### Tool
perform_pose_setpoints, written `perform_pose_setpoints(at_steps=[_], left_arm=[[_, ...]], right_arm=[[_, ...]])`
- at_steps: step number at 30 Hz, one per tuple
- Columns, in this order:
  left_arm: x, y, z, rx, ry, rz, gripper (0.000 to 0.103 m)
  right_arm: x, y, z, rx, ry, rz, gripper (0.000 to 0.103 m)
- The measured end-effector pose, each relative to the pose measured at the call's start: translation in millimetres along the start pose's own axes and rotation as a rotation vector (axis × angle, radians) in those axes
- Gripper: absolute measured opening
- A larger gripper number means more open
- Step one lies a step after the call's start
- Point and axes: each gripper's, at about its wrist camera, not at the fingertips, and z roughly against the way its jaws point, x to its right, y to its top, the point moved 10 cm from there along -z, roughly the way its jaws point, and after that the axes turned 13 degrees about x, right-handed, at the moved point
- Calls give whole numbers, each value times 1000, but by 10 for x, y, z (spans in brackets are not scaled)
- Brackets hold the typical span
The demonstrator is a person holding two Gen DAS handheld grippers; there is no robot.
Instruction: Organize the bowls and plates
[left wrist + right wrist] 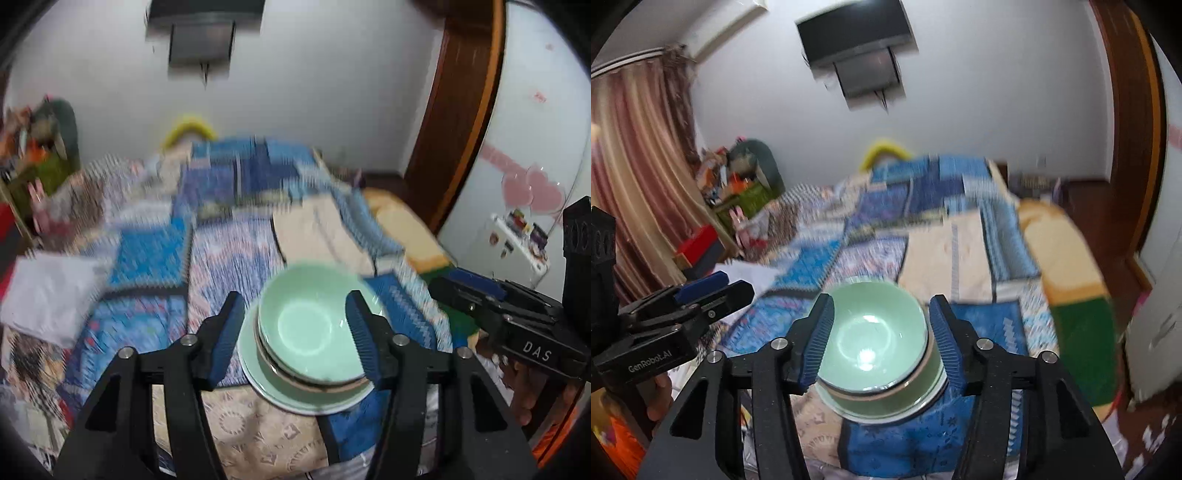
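Two pairs of tongs hang over one stack of green dishes on the bed: a bowl (314,325) nested in another, sitting on a plate (306,398). Seen through the left tongs (293,343), the stack lies ahead of and below the tips, framed by the fingers (364,341) but apart from them. The right tongs (879,341) frame the same bowl (871,343) in just the same way. Both stand about half open, nothing between the pads, holding nothing. Off to the right of the left tongs the other tool shows, gripped by a hand (524,391).

The stacking step looks finished, with bowls gathered on the plate and both tools clear of it. No loose dish shows on the quilt (229,236), though blur hides much. If any remains, the next move calls for finding it, coming down over its rim with jaws this wide, and closing gently, since glazed ware slips.
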Motion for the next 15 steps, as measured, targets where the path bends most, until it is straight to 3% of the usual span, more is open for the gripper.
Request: perform_pose_setpoints(at_steps=[5,9,15], left_arm=[[125,349,505,167,11,-41,72],[215,517,857,279,17,-72,88],[278,607,1201,375,30,-78,100]], right_arm=[[-158,267,301,112,15,50,58],[-250,386,470,184,18,90,70],[-340,439,619,243,26,129,85]])
